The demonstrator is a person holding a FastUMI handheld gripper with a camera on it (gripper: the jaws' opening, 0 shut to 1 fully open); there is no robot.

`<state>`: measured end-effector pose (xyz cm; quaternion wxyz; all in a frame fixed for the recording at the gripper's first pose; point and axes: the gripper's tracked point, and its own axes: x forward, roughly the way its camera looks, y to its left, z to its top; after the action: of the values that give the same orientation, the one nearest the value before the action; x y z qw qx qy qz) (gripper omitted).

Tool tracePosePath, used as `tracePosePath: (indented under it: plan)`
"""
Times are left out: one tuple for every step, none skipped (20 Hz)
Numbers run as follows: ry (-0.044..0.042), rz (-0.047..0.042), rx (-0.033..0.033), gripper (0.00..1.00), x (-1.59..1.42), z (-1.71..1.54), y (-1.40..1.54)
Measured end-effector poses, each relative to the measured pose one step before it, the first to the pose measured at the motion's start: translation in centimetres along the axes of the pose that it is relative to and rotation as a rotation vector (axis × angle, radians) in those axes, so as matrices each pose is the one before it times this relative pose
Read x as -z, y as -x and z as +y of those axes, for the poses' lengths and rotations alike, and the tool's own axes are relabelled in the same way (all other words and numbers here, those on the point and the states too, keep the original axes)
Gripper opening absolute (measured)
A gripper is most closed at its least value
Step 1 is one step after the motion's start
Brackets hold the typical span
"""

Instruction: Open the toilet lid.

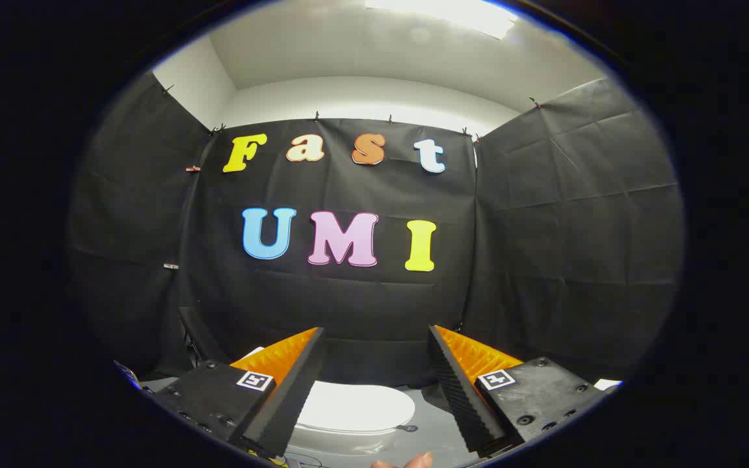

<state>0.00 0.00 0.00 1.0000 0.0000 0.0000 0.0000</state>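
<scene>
My gripper is open, its two fingers spread wide with nothing between them. Below and between the fingers lies the white toilet lid, flat and closed on the toilet. The gripper is held well above the lid and points toward the booth's back wall rather than down at it. The left finger covers part of the lid's left side.
Black cloth walls close in the booth on three sides, the back one just beyond the toilet. Grey floor shows right of the lid. A fingertip of a person's hand shows beneath the fingers.
</scene>
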Motion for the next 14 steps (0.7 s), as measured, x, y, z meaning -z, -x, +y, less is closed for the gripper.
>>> tracePosePath:
  plan:
    - [0.00015,-0.0017,-0.00049,0.98,-0.056,0.077,-0.022]
    - [0.0001,-0.00076,0.00017,0.98,-0.031,0.086,-0.018]
    - [0.00071,0.00012,-0.00062,0.98,0.066,0.063,0.024]
    - [0.0017,0.00181,0.0001,0.98,0.154,-0.051,-0.019]
    - [0.00387,0.00531,-0.00093,0.98,0.149,0.039,-0.095]
    - [0.00332,0.00279,-0.00087,0.98,0.069,0.02,-0.031]
    - [-0.00015,-0.00067,0.0007,0.98,0.007,-0.036,0.037]
    - [-0.00274,0.00069,-0.00098,0.99,-0.085,0.1,0.037]
    - [-0.00372,-0.00066,-0.00084,0.98,-0.035,0.056,0.009]
    - [-0.00149,0.00022,-0.0019,0.98,-0.004,-0.011,0.019]
    - [0.00025,-0.00209,-0.00311,0.98,0.016,0.021,-0.028]
    - [0.00093,-0.00625,-0.00334,0.98,-0.161,0.177,0.053]
    - [0.001,-0.00733,-0.00245,0.98,-0.208,0.128,0.068]
    - [0.00009,-0.00639,-0.00022,0.98,-0.172,-0.082,-0.091]
